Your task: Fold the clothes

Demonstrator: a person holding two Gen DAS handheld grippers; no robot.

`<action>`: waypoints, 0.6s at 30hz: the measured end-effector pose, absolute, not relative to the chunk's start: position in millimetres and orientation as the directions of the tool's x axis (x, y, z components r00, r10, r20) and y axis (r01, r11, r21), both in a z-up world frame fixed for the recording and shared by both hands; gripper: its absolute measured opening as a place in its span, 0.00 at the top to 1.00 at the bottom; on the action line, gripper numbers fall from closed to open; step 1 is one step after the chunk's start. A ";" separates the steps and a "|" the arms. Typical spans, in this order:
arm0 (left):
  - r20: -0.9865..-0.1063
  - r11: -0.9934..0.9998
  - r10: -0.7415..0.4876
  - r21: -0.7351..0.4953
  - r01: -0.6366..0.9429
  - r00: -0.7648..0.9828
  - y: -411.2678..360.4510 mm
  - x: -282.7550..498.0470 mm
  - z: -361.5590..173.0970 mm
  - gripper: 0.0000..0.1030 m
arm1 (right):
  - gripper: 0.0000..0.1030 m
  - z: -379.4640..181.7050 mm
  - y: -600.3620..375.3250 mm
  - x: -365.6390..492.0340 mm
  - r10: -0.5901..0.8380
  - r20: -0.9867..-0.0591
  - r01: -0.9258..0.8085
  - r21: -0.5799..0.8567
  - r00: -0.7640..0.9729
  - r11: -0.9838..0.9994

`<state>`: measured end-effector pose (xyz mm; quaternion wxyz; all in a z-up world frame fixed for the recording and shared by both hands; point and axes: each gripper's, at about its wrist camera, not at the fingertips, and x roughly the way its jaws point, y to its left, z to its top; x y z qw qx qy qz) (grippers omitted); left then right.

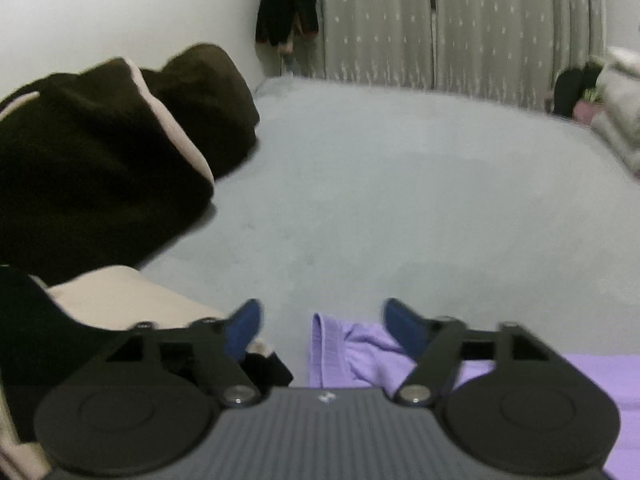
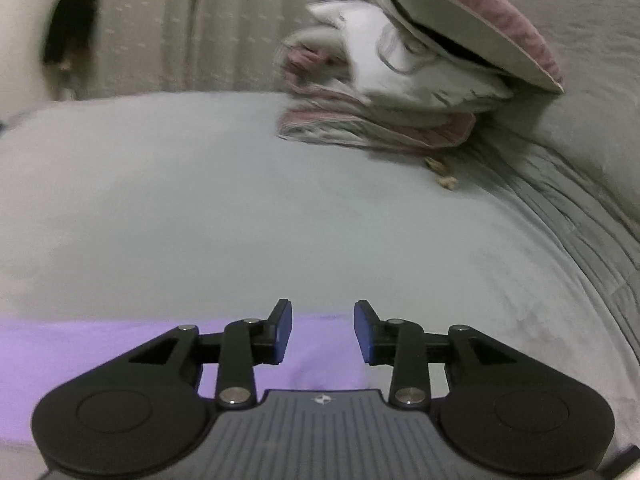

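the left gripper (image 1: 322, 326) is seen with its blue-padded fingers (image 1: 244, 330) spread wide and nothing pinched between them. just under and between those fingers a lilac garment (image 1: 360, 354) is laid on the grey bedspread (image 1: 380, 200), its ribbed hem turned up near the middle of the gap and the rest of the cloth spread away to the right beneath the right-hand finger. a folded beige and black garment (image 1: 120, 304) is seen close by on the left of that gripper. the right gripper (image 2: 323, 330) is likewise held with its jaws apart and empty, poised over the far edge of the lilac garment (image 2: 80, 352), which is spread flat as a band across the lower left of that view.

further back on the left, a dark brown blanket with a pale trim (image 1: 112, 152) is heaped on the bed. on the right, a blurred pile of white and pink bedding (image 2: 380, 80), possibly pillows, is stacked against a grey quilt (image 2: 580, 168). at the back, patterned grey curtains (image 1: 460, 20) are hung, and a dark item (image 1: 288, 4) is hung in the corner by the white wall.
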<state>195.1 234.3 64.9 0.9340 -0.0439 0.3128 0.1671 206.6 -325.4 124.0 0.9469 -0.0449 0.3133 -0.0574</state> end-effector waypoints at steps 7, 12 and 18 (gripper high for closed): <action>-0.567 0.917 0.209 -0.170 -0.361 0.797 254.3 117.6 105.1 0.24 | 0.46 154.5 -295.1 98.2 0.058 -0.560 -0.015 0.081 0.826 0.997; -0.663 0.896 0.124 -0.245 -0.369 0.739 253.8 68.7 92.8 0.29 | 0.43 111.6 -293.7 73.0 0.105 -0.661 -0.045 0.108 0.743 0.993; -0.741 0.820 -0.052 -0.414 -0.395 0.669 256.4 56.7 54.2 0.30 | 0.43 84.4 -288.0 78.4 0.136 -0.759 -0.094 0.099 0.637 0.991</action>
